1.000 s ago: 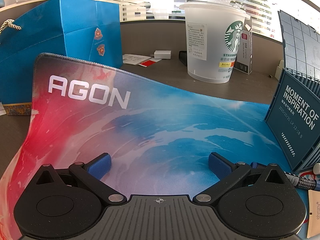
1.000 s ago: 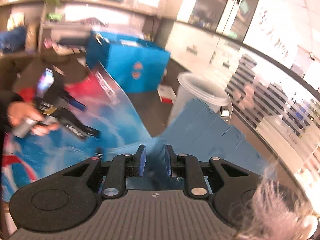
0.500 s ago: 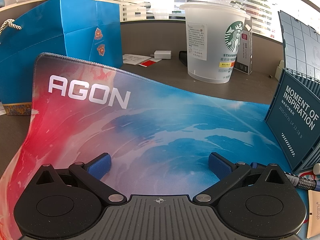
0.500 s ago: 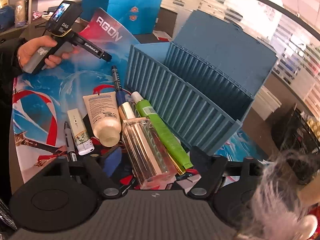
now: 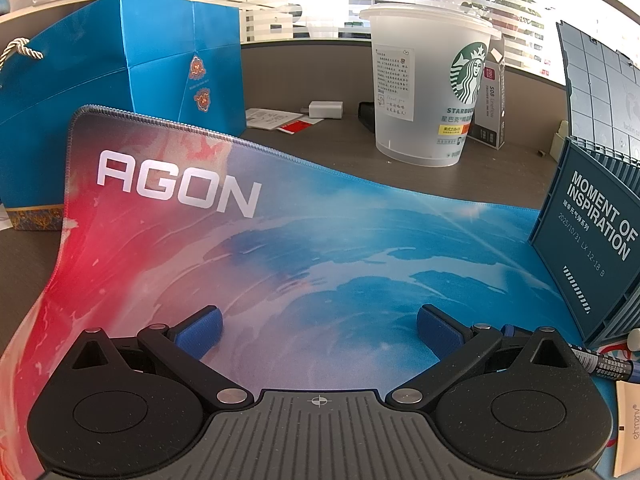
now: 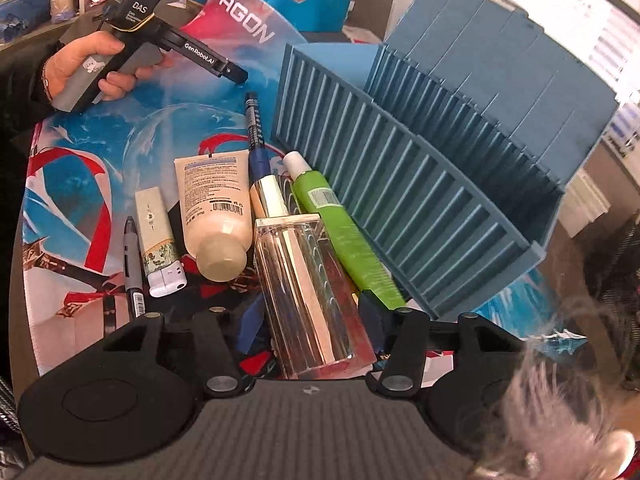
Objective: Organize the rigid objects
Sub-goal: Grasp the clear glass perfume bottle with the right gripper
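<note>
My right gripper (image 6: 310,320) points down at a clear bottle with a gold cap (image 6: 308,292) lying on the mat. The bottle is between its closing jaws; the right pad is at its side and the left pad stands a little off it. Beside the bottle lie a green tube (image 6: 344,236), a cream tube (image 6: 216,208), a small white lighter-like stick (image 6: 156,240), a grey pen (image 6: 132,264) and a blue pen (image 6: 256,140). A blue ribbed crate (image 6: 400,184) stands open to the right. My left gripper (image 5: 320,332) hovers open over the mat with nothing between its fingers.
The AGON mat (image 5: 280,240) covers the desk. A Starbucks cup (image 5: 424,92) and a small carton (image 5: 490,112) stand behind it, and a blue gift bag (image 5: 120,72) at the back left. The crate's end wall (image 5: 592,240) rises at my left gripper's right. Grey fluff (image 6: 560,400) fills the right view's lower corner.
My right gripper came down from above the crate to the row of items, opened wide, then narrowed around the clear bottle. The left gripper has not moved.
</note>
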The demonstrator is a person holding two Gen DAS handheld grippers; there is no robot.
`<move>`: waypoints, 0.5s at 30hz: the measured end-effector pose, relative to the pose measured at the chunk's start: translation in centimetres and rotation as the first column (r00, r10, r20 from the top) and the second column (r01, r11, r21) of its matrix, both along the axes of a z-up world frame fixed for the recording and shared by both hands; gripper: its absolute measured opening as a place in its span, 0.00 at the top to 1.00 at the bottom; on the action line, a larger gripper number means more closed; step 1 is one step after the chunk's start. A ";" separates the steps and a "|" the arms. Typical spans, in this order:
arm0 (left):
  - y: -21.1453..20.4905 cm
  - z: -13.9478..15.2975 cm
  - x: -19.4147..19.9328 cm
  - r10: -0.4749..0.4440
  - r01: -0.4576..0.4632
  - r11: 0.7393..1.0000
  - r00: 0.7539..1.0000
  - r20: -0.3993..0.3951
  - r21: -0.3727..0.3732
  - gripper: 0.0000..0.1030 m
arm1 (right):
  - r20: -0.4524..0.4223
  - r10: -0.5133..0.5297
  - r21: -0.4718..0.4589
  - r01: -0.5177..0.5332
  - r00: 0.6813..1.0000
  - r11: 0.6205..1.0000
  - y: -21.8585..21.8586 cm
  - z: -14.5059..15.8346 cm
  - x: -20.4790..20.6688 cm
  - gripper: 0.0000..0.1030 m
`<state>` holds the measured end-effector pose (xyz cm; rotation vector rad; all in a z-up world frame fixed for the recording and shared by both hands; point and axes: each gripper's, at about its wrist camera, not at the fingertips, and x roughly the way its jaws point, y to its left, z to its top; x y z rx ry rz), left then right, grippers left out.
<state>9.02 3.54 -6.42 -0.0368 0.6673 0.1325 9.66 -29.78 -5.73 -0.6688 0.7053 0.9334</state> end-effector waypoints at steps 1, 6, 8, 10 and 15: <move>0.0 0.0 0.0 0.000 0.000 1.000 1.000 0.000 0.000 0.00 | -0.012 0.012 0.009 -0.012 1.000 1.000 0.1 0.0 0.2 0.51; 0.0 0.0 0.0 -0.001 0.001 1.000 1.000 0.000 0.000 0.00 | -0.023 0.035 0.022 -0.034 0.999 0.999 1.2 0.1 1.1 0.48; 0.0 0.0 0.0 -0.001 0.001 1.000 1.000 0.000 0.000 0.00 | -0.018 0.030 0.010 -0.030 0.999 1.000 1.5 0.2 1.1 0.51; 0.0 0.0 0.0 -0.001 0.001 1.000 1.000 0.000 0.000 0.00 | -0.015 0.028 -0.016 -0.028 1.000 0.999 1.7 0.3 0.8 0.53; 0.0 0.0 0.0 -0.001 0.001 1.000 1.000 0.000 0.000 0.00 | 0.008 0.021 -0.018 -0.021 1.000 1.000 1.6 0.3 0.2 0.53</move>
